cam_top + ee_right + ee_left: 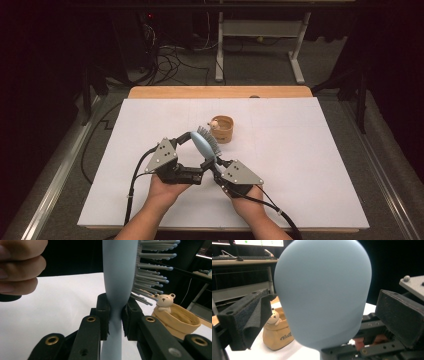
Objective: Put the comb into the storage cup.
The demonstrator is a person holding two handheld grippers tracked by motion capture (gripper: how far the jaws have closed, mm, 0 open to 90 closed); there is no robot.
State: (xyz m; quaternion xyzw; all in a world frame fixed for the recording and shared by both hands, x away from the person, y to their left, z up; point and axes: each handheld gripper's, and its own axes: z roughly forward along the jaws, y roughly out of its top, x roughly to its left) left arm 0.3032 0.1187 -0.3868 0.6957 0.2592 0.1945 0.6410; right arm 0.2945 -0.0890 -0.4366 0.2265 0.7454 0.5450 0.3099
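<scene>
Your forearms come in from the table's near edge and angle toward each other, the hands close together. Your right gripper is clamped, both jaws pressed tight from either side on what it holds, pointing up and away from you. Your left gripper stands with its jaws spread wide, the pads touching nothing. Your left hand wraps its body from below.
</scene>
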